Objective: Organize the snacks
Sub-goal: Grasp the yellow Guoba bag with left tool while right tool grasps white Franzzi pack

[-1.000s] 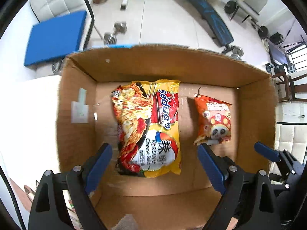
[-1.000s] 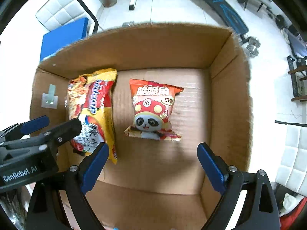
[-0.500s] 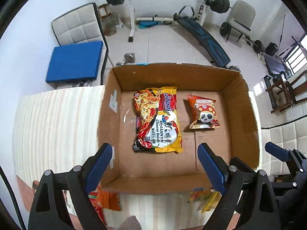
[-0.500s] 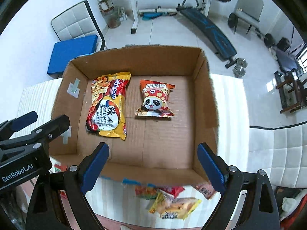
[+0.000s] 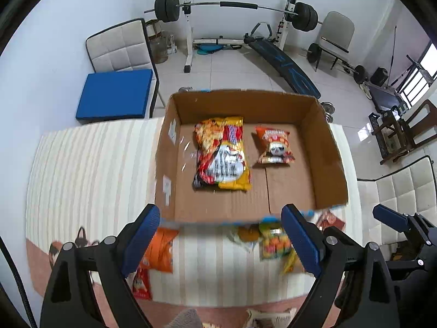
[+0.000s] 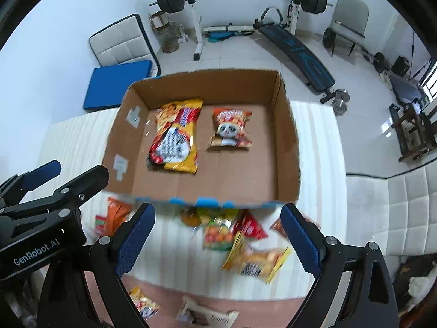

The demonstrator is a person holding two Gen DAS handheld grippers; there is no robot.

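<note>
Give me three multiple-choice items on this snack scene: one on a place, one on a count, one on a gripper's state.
1. Where does the panda snack bag lie?
A. inside the cardboard box
B. on the floor
C. between the jaws

2. How many packets lie in the box?
A. none
B. two
C. five

3. How does the right gripper stand?
A. shut on a packet
B. open and empty
C. shut on the box rim

Key: 1 A, it lies on the box floor beside the yellow noodle packet. 2 B, only those two are inside. 3 B, its blue pads are wide apart, gripping nothing.
</note>
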